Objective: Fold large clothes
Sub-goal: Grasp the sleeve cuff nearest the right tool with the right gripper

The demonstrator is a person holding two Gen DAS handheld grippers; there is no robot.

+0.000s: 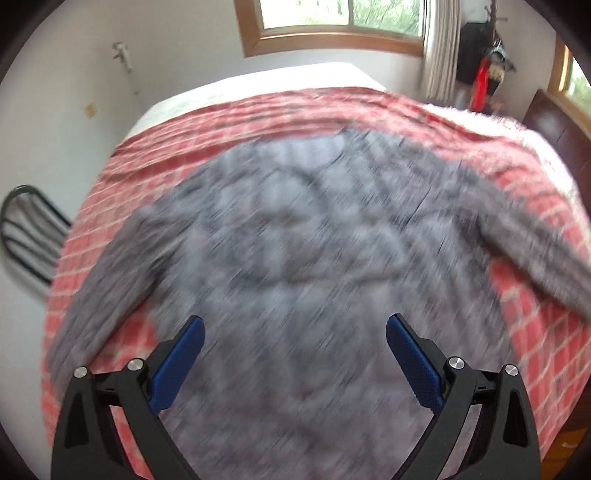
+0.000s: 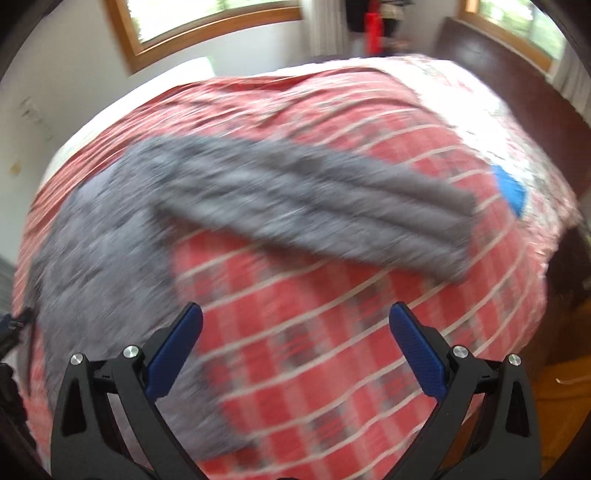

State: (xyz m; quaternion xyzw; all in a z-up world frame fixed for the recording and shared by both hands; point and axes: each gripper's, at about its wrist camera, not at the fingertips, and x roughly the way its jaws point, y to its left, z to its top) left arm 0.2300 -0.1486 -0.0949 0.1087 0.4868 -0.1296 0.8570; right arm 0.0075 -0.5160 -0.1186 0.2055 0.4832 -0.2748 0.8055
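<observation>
A home bedroom: a bed [image 1: 258, 79] under a red plaid blanket [image 1: 258, 110] fills the middle, a wood-framed window [image 1: 332, 22] sits at the top, curtains [image 1: 439, 48] hang at upper right, and a dark wooden headboard [image 2: 498, 74] stands at right.

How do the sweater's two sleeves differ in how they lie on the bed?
On the grey knitted sweater, the left sleeve runs down close alongside the body; the right sleeve angles outward, away from it. Both lie flat on the red checked blanket, unfolded, and neither tongs hold them.
</observation>
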